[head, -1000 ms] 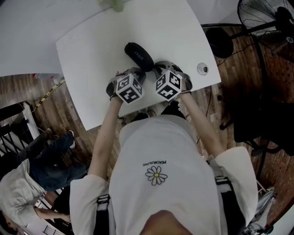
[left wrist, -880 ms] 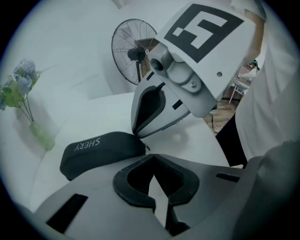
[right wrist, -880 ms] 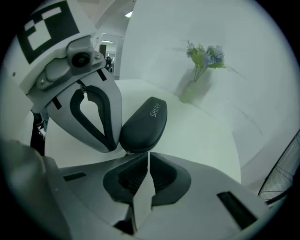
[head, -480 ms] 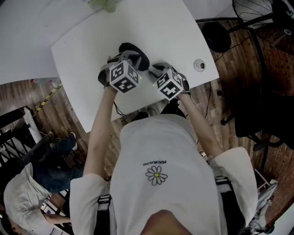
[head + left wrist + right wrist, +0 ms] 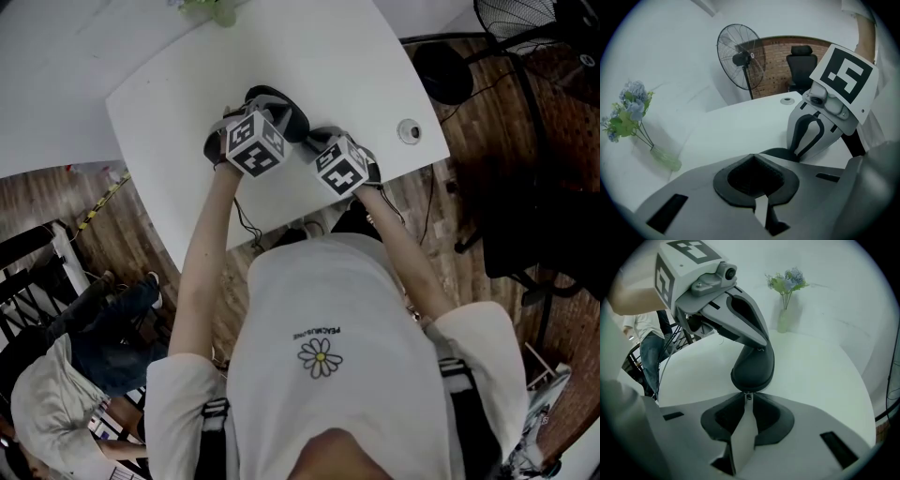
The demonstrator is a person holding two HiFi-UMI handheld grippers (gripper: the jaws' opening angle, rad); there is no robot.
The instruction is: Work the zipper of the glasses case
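Observation:
The black glasses case [image 5: 292, 116] lies on the white table [image 5: 328, 56], mostly covered by my left gripper [image 5: 265, 111]. In the right gripper view the case [image 5: 753, 371] sits end-on just beyond my right gripper [image 5: 747, 398], whose tips meet on the small metal zipper pull [image 5: 748, 395] at the near end. My left gripper [image 5: 757, 350] comes down from above onto the case's far top. In the left gripper view its jaws [image 5: 752, 158] are shut with nothing between them, and the case [image 5: 780, 153] shows just past the tips.
A glass vase of flowers [image 5: 785, 291] stands at the table's far side. A round cable grommet [image 5: 409, 131] sits near the right table edge. A standing fan [image 5: 740, 51] and an office chair [image 5: 801, 56] stand beyond the table. A seated person [image 5: 56, 375] is at lower left.
My left gripper has moved away from me across the table and now covers most of the case. The right gripper has rolled slightly and stayed at the case's near end.

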